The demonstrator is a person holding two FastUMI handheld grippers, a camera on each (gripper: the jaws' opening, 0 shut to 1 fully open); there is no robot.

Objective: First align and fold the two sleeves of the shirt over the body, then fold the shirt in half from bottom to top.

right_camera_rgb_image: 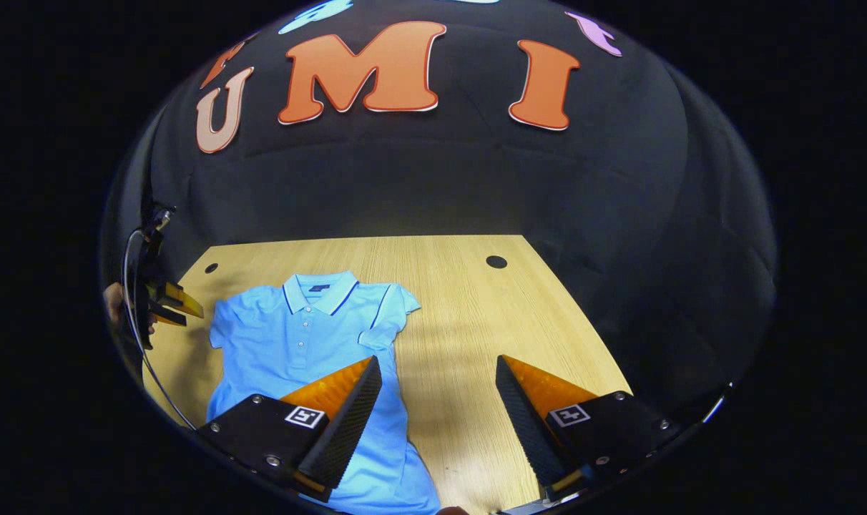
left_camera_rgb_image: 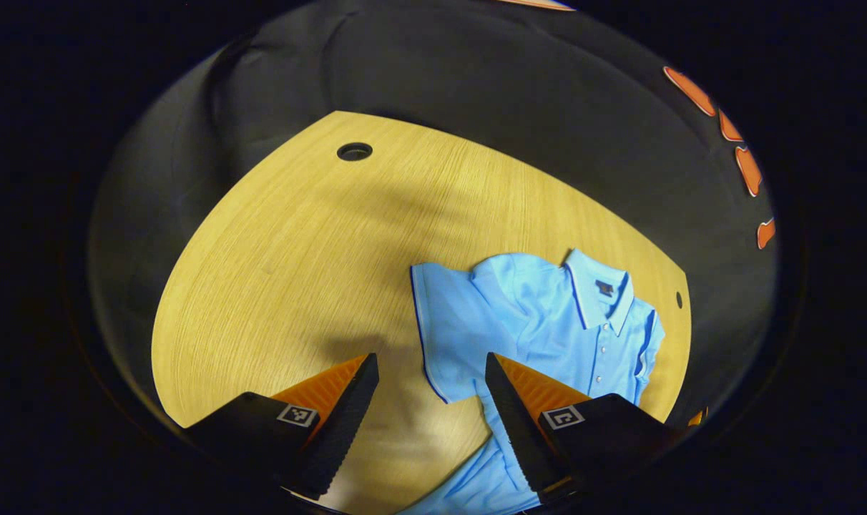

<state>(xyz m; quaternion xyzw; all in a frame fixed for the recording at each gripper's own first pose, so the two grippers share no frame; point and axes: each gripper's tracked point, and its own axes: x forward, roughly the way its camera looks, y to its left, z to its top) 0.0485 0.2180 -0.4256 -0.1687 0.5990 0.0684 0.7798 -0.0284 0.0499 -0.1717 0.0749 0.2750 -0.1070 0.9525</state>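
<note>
A light blue polo shirt (right_camera_rgb_image: 305, 336) lies flat, front up, on your pale wooden counter (right_camera_rgb_image: 462, 315), collar toward the black cloth wall. In the right gripper view it sits left of centre. One short sleeve (right_camera_rgb_image: 394, 304) appears already turned in over the chest, though the fisheye bend makes that hard to judge; the other sleeve (right_camera_rgb_image: 222, 325) lies spread out to the side.

Your right tongs (right_camera_rgb_image: 439, 372) hang above the counter with their fingers spread wide and nothing between them. One finger crosses over the shirt's lower body; the other sits above bare wood.

Your left tongs (left_camera_rgb_image: 432, 372) are spread wide too, holding nothing. In the left gripper view a spread sleeve (left_camera_rgb_image: 441, 322) lies between and just beyond the fingers, with the collar (left_camera_rgb_image: 601, 290) farther off to the right.

In the right gripper view, the left tongs also show at the far left edge, held by a hand (right_camera_rgb_image: 113, 304), with a thin cable (right_camera_rgb_image: 136, 336) looping down past the counter's corner.

Two small round holes (right_camera_rgb_image: 496, 262) pierce the counter near its far edge, well apart from the shirt.
</note>
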